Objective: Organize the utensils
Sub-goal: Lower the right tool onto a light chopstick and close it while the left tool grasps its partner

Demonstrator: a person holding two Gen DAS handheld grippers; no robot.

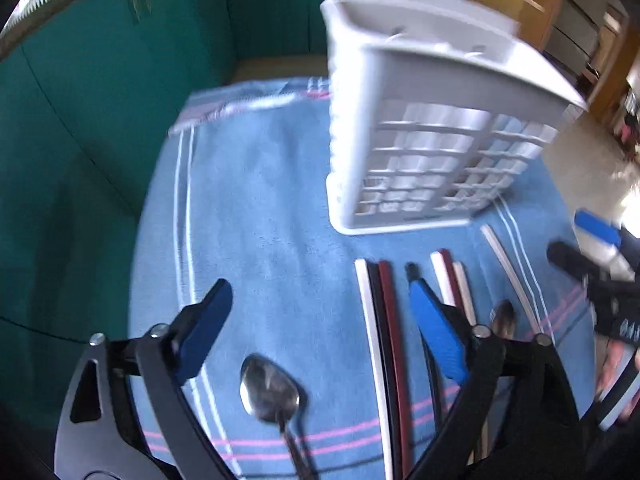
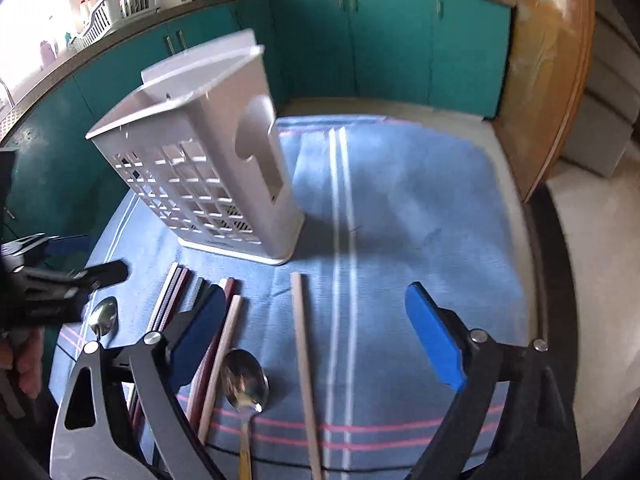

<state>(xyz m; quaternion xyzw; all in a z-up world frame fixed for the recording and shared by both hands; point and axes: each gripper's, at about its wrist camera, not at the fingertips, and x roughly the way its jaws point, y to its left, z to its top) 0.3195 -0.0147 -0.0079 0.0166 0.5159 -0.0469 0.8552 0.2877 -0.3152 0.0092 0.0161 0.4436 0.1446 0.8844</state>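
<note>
Right wrist: white caddy (image 2: 200, 168) holds nothing visible.

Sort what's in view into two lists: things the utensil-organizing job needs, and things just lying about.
For the job:
white utensil caddy
chopsticks
loose chopstick
left spoon
right spoon

Just lying about:
blue cloth
dish rack
teal cabinets

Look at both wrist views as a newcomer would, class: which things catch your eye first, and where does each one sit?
The white slotted utensil caddy stands out first, upright at the far side of the blue striped cloth. In front of it lie loose chopsticks in white, black and dark red, with one pale chopstick apart to the right. A metal spoon lies between the open left gripper fingers, and another spoon lies inside the open right gripper.
</note>
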